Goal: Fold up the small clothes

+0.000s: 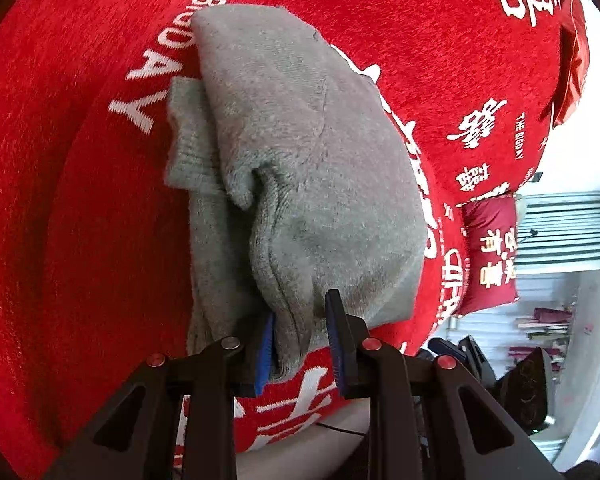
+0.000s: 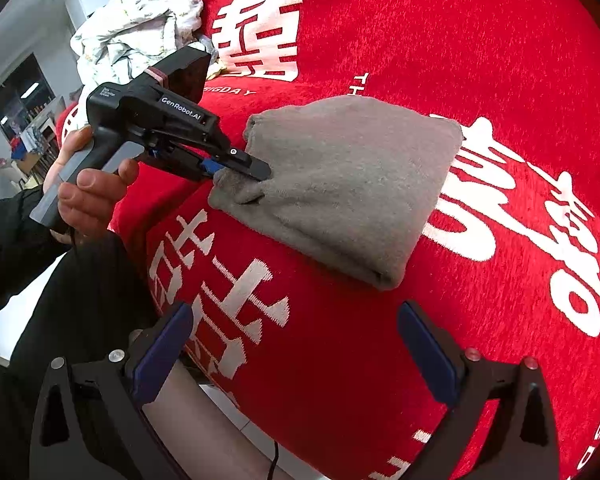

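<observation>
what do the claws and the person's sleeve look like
Both are black plastic claws with blue pads on the fingers and round screws on the linkages. The left claw has a grey pistol handle, white "GenRobot.AI" lettering and a thin black cable hanging below. The right claw shows the same build. The sleeve is black.

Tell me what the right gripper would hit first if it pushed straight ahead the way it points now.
Probably the red blanket: the right gripper has open jaws with only that fabric between them. The folded grey garment lies farther ahead, so it would likely come second, though depth is hard to judge here.
</observation>
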### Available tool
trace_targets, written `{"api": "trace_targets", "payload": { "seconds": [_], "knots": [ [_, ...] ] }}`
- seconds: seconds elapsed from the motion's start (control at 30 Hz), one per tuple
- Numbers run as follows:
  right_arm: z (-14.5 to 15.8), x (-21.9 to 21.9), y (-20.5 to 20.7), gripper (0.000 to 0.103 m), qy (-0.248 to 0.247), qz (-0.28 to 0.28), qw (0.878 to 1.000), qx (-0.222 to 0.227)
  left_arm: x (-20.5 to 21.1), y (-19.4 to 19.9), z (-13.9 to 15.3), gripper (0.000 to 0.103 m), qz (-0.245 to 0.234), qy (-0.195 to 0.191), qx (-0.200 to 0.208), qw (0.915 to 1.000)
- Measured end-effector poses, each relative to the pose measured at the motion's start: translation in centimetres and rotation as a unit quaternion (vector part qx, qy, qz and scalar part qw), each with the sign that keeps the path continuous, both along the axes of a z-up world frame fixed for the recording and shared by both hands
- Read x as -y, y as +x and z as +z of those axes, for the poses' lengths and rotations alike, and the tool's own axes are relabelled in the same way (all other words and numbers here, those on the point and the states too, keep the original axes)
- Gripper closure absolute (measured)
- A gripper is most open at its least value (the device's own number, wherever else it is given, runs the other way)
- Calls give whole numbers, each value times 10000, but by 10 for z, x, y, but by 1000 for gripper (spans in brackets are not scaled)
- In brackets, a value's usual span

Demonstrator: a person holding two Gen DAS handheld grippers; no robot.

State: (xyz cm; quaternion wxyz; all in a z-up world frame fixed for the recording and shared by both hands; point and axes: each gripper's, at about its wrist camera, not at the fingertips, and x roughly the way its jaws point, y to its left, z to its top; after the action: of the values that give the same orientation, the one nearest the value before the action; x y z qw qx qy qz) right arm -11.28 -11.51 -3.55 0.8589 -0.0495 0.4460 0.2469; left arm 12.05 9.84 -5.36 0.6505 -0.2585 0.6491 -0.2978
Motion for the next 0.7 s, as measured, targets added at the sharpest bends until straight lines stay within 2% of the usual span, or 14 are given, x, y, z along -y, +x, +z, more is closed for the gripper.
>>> {"api": "trace_targets", "payload": {
  "seconds": [0.03,0.2,0.3,0.37,0.43,0.5,0.53,0.7],
  "knots": [
    [0,0,0,1,-4,4,10000,-2,5,0,4,95,-64,164,151,9997],
    [2,-2,-2,1,-56,2,10000,48,11,-23,31,95,-334,903,771,9924],
    [4,2,-2,1,-14,-51,10000,73,-8,-42,48,95,-241,953,1045,9897],
    [2,5,1,1,68,-88,9999,9,-16,-43,49,95,-148,979,1048,9895],
    [-1,7,8,1,93,-118,9999,-58,-20,-33,31,95,-112,1107,791,9906],
    [0,5,14,1,102,-97,9999,-20,-21,-25,15,95,-121,907,528,9944],
    [2,4,17,1,98,-107,9999,34,-22,-22,11,95,-120,793,499,9955],
    [17,0,39,1,394,-267,9984,294,-31,-24,8,95,-176,713,590,9956]
  ]
}}
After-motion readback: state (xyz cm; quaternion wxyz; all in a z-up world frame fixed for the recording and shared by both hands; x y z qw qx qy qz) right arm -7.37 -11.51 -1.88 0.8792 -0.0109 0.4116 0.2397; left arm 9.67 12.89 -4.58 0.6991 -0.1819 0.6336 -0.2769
